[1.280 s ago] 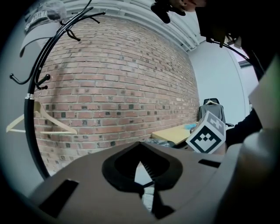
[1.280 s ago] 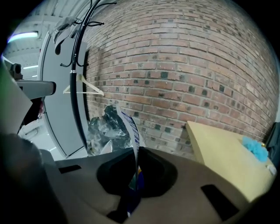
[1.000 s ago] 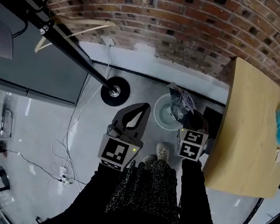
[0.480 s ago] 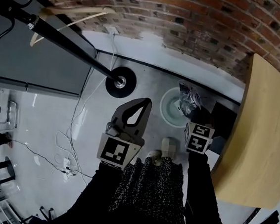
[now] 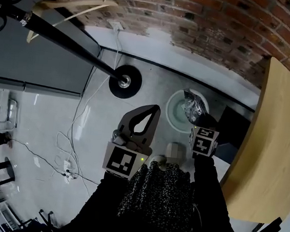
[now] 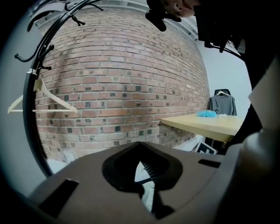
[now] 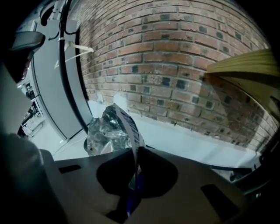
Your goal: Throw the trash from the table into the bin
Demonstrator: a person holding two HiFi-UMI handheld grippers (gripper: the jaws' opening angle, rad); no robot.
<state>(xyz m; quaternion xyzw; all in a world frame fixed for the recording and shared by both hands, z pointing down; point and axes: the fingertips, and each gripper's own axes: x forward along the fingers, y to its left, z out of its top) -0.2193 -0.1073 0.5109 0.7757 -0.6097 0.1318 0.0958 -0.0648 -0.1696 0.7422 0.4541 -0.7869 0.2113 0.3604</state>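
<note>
Right gripper [image 7: 133, 177] pinches a crumpled foil snack wrapper [image 7: 108, 131] sticking out ahead of its jaws, near the bin [image 5: 172, 113] rim below, so centre it over the opening before releasing; left gripper [image 5: 152, 108] is alongside, pressed together and empty.

My head cam is looking steeply down at floor [image 5: 46, 123]; cams on my left tool [image 5: 153, 109] & right tool [image 7: 135, 151] are facing brick wall [image 6: 122, 78], all sharing table [image 6: 205, 124].
</note>
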